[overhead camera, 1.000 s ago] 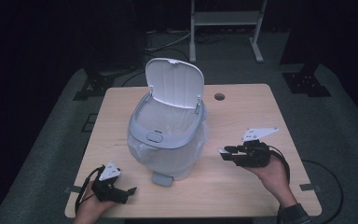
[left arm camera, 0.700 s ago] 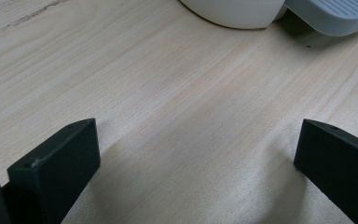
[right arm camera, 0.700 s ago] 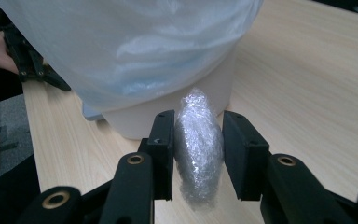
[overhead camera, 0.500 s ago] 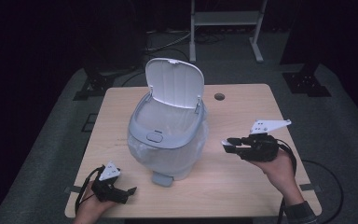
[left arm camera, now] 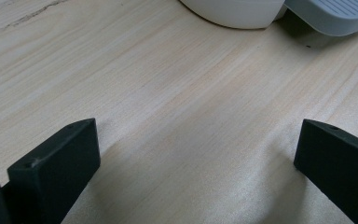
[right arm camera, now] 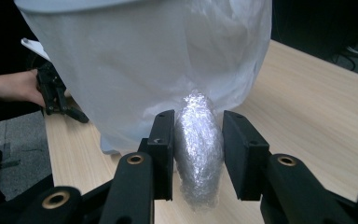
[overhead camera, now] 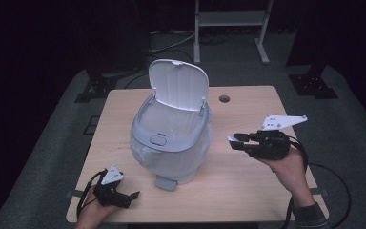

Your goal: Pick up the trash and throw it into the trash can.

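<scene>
A white pedal bin (overhead camera: 171, 143) stands mid-table with its lid (overhead camera: 178, 85) raised and a clear bag lining it. To its right, above the table, a hand holds my right gripper (overhead camera: 236, 141) level, pointing at the bin. In the right gripper view the right gripper (right arm camera: 198, 128) is shut on a crumpled wad of clear plastic (right arm camera: 200, 158), with the bag-covered bin (right arm camera: 135, 60) just beyond. My left gripper (overhead camera: 131, 198) rests at the table's front left corner. Its jaws stand wide apart over bare wood in the left gripper view (left arm camera: 198, 140).
The bin's grey pedal (overhead camera: 166, 182) juts toward the front edge and is near my left gripper (left arm camera: 335, 14). The wooden table (overhead camera: 248, 186) has a cable hole (overhead camera: 224, 98) at the back. A metal rack (overhead camera: 228, 19) stands behind on the dark floor.
My right gripper has risen from near the table top with the wad still in it. The left gripper and the bin have stayed put.
</scene>
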The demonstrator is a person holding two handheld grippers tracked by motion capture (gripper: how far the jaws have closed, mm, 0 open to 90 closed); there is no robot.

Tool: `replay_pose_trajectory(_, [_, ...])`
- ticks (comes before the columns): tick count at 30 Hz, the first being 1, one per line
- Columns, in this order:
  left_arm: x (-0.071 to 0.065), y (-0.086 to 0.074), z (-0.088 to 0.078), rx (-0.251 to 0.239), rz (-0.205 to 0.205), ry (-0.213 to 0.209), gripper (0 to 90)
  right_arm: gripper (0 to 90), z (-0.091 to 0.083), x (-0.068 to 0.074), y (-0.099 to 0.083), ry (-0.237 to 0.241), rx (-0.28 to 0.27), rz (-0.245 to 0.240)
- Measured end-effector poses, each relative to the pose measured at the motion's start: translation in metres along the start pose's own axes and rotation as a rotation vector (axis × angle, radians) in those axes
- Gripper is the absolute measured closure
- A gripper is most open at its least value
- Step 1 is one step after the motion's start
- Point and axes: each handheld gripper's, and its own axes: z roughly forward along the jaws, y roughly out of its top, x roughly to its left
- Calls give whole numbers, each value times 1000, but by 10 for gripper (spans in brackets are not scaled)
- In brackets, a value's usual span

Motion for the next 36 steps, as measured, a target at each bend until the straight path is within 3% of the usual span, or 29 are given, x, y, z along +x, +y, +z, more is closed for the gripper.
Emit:
replay_pose_trajectory(20, [0, 0, 0, 0, 0, 0, 0, 649, -15, 8, 35, 17, -103, -54])
replay_pose_trajectory(36, [0, 0, 0, -2, 0, 0, 0, 649, -1, 23, 75, 74, -159, -107])
